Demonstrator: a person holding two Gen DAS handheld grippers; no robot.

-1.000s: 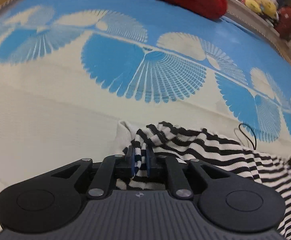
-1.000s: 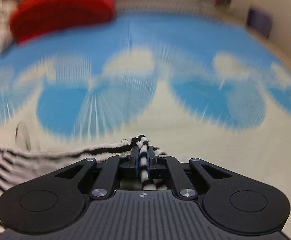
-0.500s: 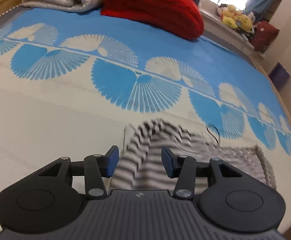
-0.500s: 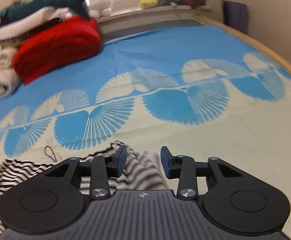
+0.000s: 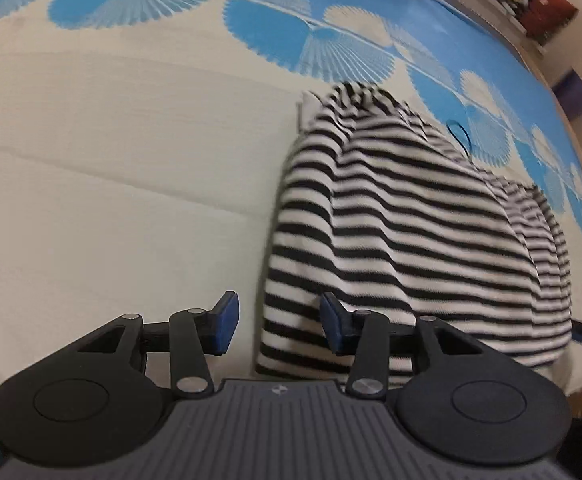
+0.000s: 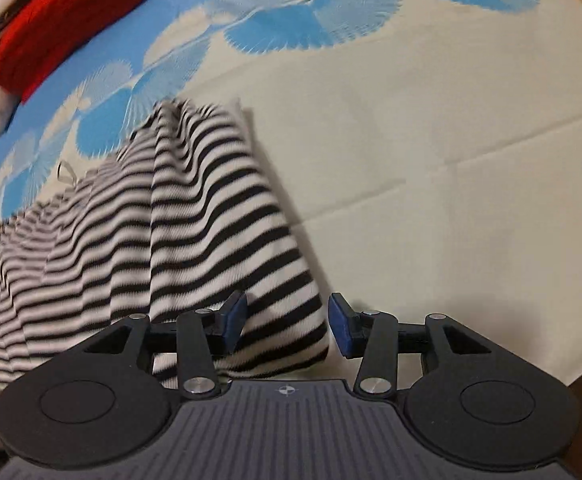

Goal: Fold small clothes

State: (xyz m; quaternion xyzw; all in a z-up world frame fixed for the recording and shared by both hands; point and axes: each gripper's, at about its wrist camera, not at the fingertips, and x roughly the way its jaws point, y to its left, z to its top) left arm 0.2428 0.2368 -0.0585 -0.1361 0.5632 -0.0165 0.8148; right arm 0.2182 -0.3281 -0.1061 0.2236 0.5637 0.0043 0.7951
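Striped garment point(image 5: 403, 216) lies folded on the bedspread point(image 5: 111, 184), released; left gripper point(image 5: 279, 324) and right gripper point(image 6: 287, 326) are parted, the right having just widened. Near edges should be squared before regripping.

The left gripper point(image 5: 279, 322) points steeply down, and its jaws have just been opening; they now stand apart, and the blue pads point(image 5: 227, 320) press on nothing. The right gripper point(image 6: 289, 322) also tilts steeply down. Its jaws have just been opening too, and its blue pads point(image 6: 341, 330) hold nothing between them.
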